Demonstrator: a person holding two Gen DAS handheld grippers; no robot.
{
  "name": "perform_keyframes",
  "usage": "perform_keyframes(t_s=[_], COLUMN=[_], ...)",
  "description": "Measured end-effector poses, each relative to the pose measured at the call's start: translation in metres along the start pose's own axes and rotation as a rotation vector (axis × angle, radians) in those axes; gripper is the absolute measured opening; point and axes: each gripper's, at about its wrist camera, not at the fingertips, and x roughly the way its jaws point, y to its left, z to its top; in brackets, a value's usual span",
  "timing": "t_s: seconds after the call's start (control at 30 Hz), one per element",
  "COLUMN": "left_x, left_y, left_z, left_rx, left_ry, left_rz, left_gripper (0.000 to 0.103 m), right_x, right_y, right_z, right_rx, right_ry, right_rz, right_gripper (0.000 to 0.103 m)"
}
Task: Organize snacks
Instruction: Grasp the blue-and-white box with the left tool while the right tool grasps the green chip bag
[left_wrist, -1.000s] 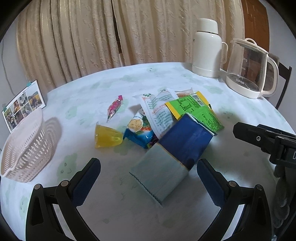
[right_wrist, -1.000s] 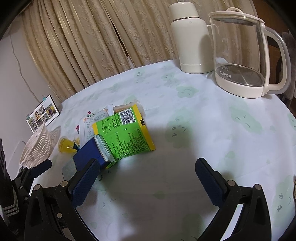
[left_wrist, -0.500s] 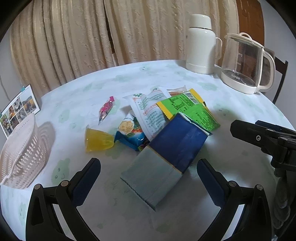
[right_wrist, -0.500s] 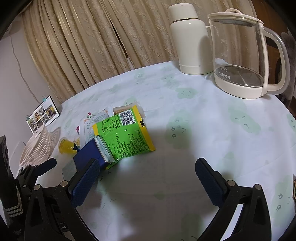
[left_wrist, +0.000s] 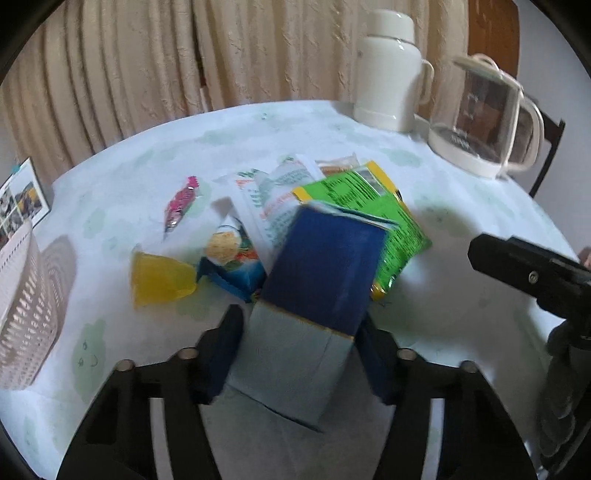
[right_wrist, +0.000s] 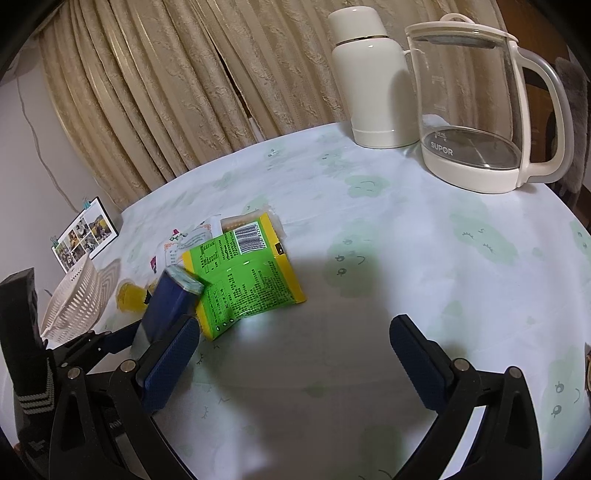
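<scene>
While our left gripper (left_wrist: 299, 354) squeezes the gray end of the blue box (left_wrist: 321, 280), lifted a bit near the middle of the surface (right_wrist: 406, 258), our right gripper (right_wrist: 291, 354) stays wide with nothing in it. The box looks light and stiff, so we hold its flat sides. We count one green bag (left_wrist: 373, 206), one yellow jelly cup (left_wrist: 160, 278), one pink candy (left_wrist: 181, 206), one basket (left_wrist: 22, 310) at the left edge.

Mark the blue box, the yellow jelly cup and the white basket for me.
blue box (left_wrist: 325, 266): left wrist view, on its dark blue top face.
yellow jelly cup (left_wrist: 160, 282): left wrist view, middle of its side.
white basket (right_wrist: 75, 297): right wrist view, on its slotted wall.
</scene>
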Motion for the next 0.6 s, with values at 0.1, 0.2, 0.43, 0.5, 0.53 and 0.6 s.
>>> perform_keyframes(t_s=[0.1, 0.2, 0.43, 0.5, 0.53, 0.6], left_x=[-0.006, -0.015, -0.033, -0.037, -0.041, -0.046], left_y=[0.007, 0.012, 0.029, 0.035, 0.038, 0.043], left_z=[-0.004, -0.008, -0.014, -0.015, -0.015, -0.016], left_rx=[-0.035, -0.060, -0.111, -0.128, -0.137, -0.152], left_ry=[-0.018, -0.045, -0.106, -0.123, -0.133, -0.159], left_rz=[-0.015, -0.010, -0.020, -0.025, -0.026, -0.028], left_gripper=[0.056, 0.051, 0.049, 0.049, 0.049, 0.049], right_x=[0.000, 0.001, 0.010, 0.014, 0.014, 0.014], right_y=[0.000, 0.002, 0.016, 0.019, 0.022, 0.030], right_z=[0.000, -0.002, -0.003, -0.001, 0.002, 0.009], right_rx=[-0.001, -0.009, -0.091, -0.111, -0.126, -0.170], right_ry=[-0.002, 0.000, 0.048, 0.076, 0.083, 0.078], right_rz=[-0.002, -0.006, -0.021, -0.016, -0.019, -0.021], right_gripper=[0.103, 0.103, 0.103, 0.103, 0.103, 0.103])
